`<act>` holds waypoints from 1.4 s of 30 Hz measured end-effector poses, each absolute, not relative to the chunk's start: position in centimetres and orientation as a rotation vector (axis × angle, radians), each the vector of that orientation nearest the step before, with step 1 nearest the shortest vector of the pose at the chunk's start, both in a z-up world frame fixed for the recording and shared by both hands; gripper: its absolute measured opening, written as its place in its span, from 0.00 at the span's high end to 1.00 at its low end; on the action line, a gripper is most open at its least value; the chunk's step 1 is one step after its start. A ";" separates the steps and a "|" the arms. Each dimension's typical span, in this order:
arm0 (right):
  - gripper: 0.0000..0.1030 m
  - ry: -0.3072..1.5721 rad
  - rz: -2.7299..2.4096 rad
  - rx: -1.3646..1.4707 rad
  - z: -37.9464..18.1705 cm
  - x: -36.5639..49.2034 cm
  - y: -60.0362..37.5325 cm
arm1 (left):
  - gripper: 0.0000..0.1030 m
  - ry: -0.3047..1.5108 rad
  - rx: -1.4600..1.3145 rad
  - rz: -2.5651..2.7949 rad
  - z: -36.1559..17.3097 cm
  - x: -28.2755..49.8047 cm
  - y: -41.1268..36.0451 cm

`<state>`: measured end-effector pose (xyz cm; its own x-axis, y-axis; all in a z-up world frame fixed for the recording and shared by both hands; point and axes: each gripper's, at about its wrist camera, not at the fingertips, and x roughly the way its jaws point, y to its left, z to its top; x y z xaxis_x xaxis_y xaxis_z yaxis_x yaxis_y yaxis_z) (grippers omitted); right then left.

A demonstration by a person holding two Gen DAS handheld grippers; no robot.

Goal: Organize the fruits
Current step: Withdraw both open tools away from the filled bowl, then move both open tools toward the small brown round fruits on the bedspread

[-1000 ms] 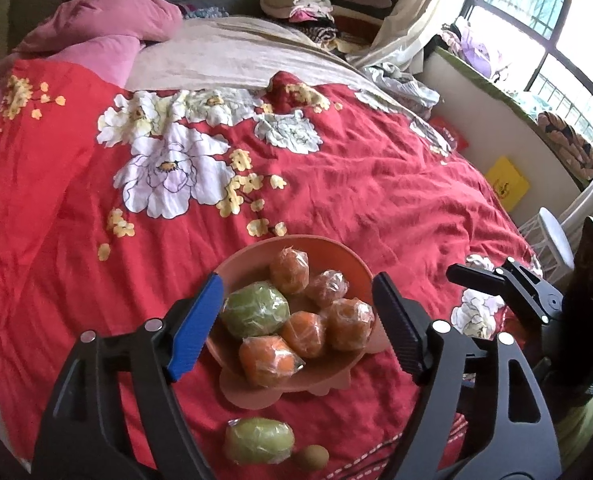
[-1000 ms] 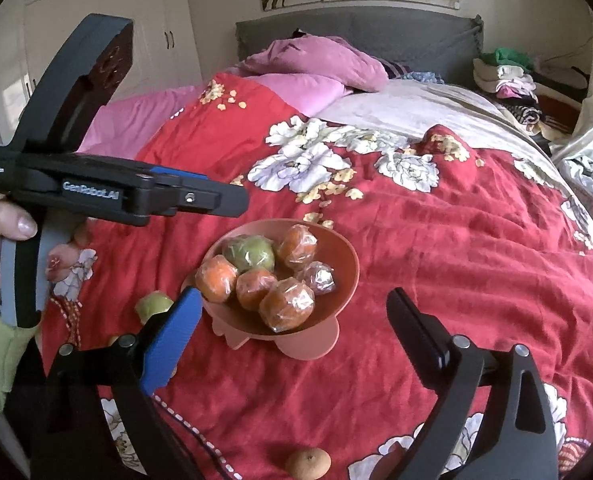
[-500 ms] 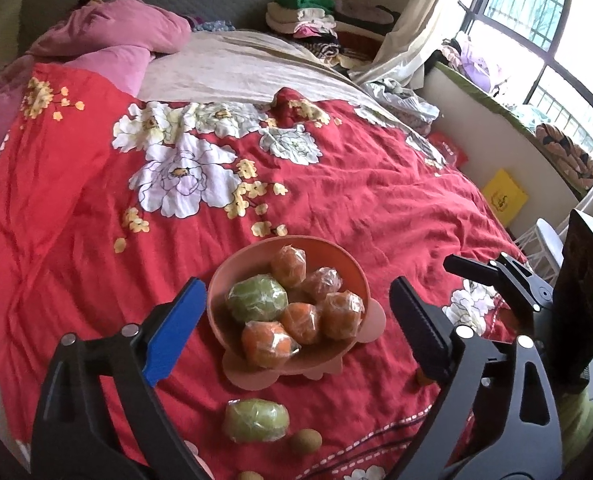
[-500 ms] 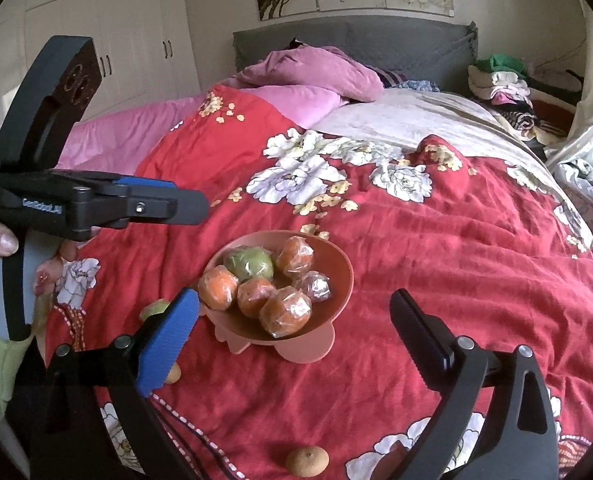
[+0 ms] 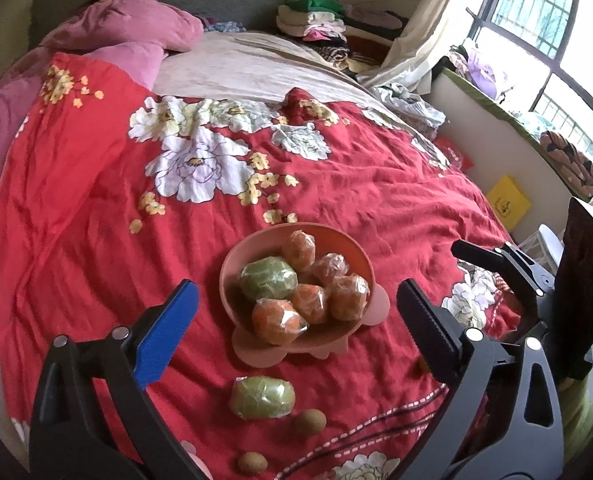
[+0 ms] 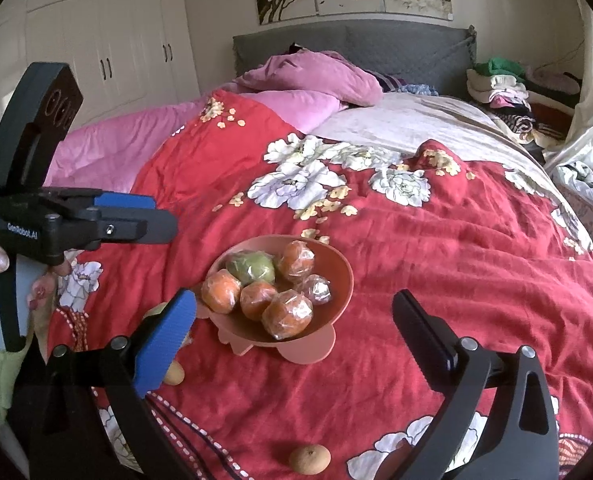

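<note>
A pink bowl (image 5: 348, 248) sits on the red floral bedspread and holds several wrapped oranges and one wrapped green fruit (image 5: 268, 284). It also shows in the right wrist view (image 6: 342, 276). Another wrapped green fruit (image 5: 263, 397) and two small brown fruits (image 5: 310, 421) lie on the bedspread in front of the bowl. One more brown fruit (image 6: 309, 459) lies near the bed's front edge. My left gripper (image 5: 296, 316) is open and empty, above and short of the bowl. My right gripper (image 6: 294, 324) is open and empty, near the bowl.
Pink pillows (image 5: 136, 36) and a grey blanket (image 5: 256, 68) lie at the bed's head. Folded clothes (image 5: 316, 20) are stacked at the far right corner. A window ledge (image 5: 516, 132) runs along the right. White wardrobes (image 6: 108, 48) stand at the left.
Both grippers have pulled back and up from the bowl, so more of the bedspread and the loose fruits in front show. Both stay open.
</note>
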<state>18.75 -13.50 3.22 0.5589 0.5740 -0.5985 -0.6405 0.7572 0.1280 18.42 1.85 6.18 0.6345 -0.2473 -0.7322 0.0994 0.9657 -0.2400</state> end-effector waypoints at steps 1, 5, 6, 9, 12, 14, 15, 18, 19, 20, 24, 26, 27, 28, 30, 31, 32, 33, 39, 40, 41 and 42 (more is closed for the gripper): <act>0.05 0.661 0.715 -0.108 3.3 18.7 -13.5 | 0.10 0.859 -0.185 -0.198 6.2 18.2 2.0; 0.05 0.656 0.716 -0.106 3.5 18.5 -13.6 | 0.10 0.845 -0.204 -0.193 6.3 17.1 2.5; 0.05 0.656 0.719 -0.105 3.6 18.4 -13.5 | 0.10 0.843 -0.209 -0.190 6.2 16.8 2.7; 0.05 0.653 0.722 -0.108 3.6 18.2 -13.4 | 0.10 0.835 -0.211 -0.174 6.2 15.9 3.0; 0.05 0.651 0.733 -0.110 3.7 18.0 -13.3 | 0.10 0.823 -0.205 -0.156 6.3 15.0 3.4; 0.05 0.650 0.741 -0.115 3.7 17.8 -13.1 | 0.10 0.818 -0.204 -0.140 6.2 14.4 3.7; 0.05 0.651 0.743 -0.117 3.7 17.7 -13.0 | 0.10 0.818 -0.205 -0.136 6.1 14.1 3.9; 0.05 0.647 0.759 -0.128 3.8 17.2 -12.6 | 0.10 0.823 -0.207 -0.120 5.8 13.2 4.6; 0.05 0.647 0.762 -0.130 3.8 17.1 -12.5 | 0.10 0.823 -0.203 -0.112 5.7 13.0 4.8; 0.05 0.646 0.769 -0.133 3.8 16.9 -12.5 | 0.10 0.825 -0.195 -0.102 5.5 12.6 4.9; 0.05 0.647 0.787 -0.147 3.7 16.2 -12.0 | 0.10 0.838 -0.186 -0.080 4.9 11.6 5.6; 0.05 0.650 0.795 -0.154 3.6 16.0 -11.7 | 0.10 0.845 -0.179 -0.075 4.6 11.1 5.8; 0.05 0.650 0.797 -0.159 3.5 15.8 -11.6 | 0.10 0.848 -0.174 -0.073 4.5 10.8 5.8; 0.05 0.650 0.798 -0.160 3.5 15.7 -11.6 | 0.10 0.849 -0.170 -0.069 4.3 10.6 5.9; 0.05 0.652 0.799 -0.161 3.4 15.5 -11.5 | 0.10 0.849 -0.165 -0.062 4.1 10.1 6.0; 0.05 0.654 0.800 -0.161 3.3 15.5 -11.5 | 0.10 0.848 -0.166 -0.063 4.1 9.9 6.0; 0.05 0.655 0.800 -0.162 3.3 15.4 -11.4 | 0.10 0.851 -0.164 -0.066 4.0 9.7 6.0; 0.05 0.656 0.801 -0.163 3.2 15.3 -11.4 | 0.10 0.851 -0.161 -0.066 3.9 9.6 6.0; 0.05 0.665 0.812 -0.179 2.9 14.7 -11.1 | 0.10 0.868 -0.125 -0.074 3.0 8.6 5.4; 0.05 0.667 0.810 -0.179 2.8 14.7 -11.1 | 0.10 0.872 -0.110 -0.073 2.8 8.4 5.2; 0.05 0.672 0.808 -0.177 2.7 14.7 -11.2 | 0.10 0.873 -0.103 -0.075 2.7 8.3 5.1; 0.05 0.676 0.808 -0.175 2.5 14.6 -11.3 | 0.10 0.877 -0.098 -0.082 2.5 8.2 4.9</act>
